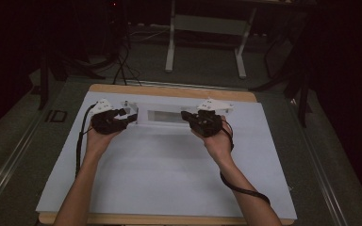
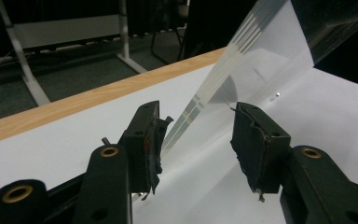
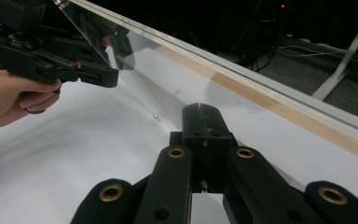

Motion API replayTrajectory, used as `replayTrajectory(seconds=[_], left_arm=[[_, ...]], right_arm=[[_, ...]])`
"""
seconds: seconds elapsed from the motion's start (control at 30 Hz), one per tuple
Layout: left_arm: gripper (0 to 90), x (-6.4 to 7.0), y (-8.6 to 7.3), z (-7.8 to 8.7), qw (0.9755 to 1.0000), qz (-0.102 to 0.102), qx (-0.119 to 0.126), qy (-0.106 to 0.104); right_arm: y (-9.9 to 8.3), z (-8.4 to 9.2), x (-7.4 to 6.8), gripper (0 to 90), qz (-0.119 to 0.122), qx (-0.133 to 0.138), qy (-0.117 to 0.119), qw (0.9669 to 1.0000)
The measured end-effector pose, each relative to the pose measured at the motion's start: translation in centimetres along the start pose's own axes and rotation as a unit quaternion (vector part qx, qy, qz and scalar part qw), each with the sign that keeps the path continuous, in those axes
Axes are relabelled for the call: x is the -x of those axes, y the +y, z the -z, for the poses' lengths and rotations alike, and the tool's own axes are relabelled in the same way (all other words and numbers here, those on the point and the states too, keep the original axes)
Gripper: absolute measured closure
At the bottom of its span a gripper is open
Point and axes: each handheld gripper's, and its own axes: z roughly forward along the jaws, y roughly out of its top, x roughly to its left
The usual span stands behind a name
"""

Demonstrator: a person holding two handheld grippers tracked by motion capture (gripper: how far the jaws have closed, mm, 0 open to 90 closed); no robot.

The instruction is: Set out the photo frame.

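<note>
A clear plastic sheet (image 1: 160,117) stands on edge across the far part of the white board (image 1: 169,179), between my two grippers. My left gripper (image 1: 131,117) is at its left end. In the left gripper view the left gripper (image 2: 196,135) is open, and the clear plastic sheet (image 2: 270,51) has its edge running up between the two jaws, close to the left one. My right gripper (image 1: 185,115) is at the sheet's right end. In the right gripper view the right gripper (image 3: 200,112) has its jaws pressed together on the lower part of the sheet (image 3: 177,56).
The white board lies on a wooden table whose far edge (image 1: 169,90) shows as a light strip. Beyond it on the dark floor stand a white table frame (image 1: 207,28) and cables (image 1: 122,66). A small screw or speck (image 2: 277,96) lies on the board.
</note>
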Motion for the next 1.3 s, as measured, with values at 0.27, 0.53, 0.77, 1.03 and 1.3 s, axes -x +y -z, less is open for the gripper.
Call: replayTrajectory(seconds=[0.27,0.53,0.77,1.03,1.3], left_arm=[[51.7,-0.1,0.2,-0.2,1.0,-0.003,-0.001,0.002],[50.9,-0.1,0.3,-0.5,1.0,-0.004,-0.003,0.004],[51.1,-0.2,0.4,-0.8,0.9999,0.0,0.004,0.01],[51.7,-0.4,0.7,-1.1,0.9998,0.0,0.002,0.018],[51.6,-0.5,0.9,-1.3,0.9997,0.001,0.003,0.024]], right_arm=[[0.1,-0.2,0.5,90.0,-0.005,-0.007,-0.003,1.0],[-0.3,-0.3,1.0,90.0,-0.005,-0.015,-0.017,0.9997],[-1.0,-0.2,1.9,90.0,-0.015,-0.023,-0.03,0.9992],[-1.4,0.0,2.6,82.3,-0.01,-0.025,-0.047,0.9985],[-2.0,0.6,3.3,65.0,0.008,-0.022,-0.065,0.9976]])
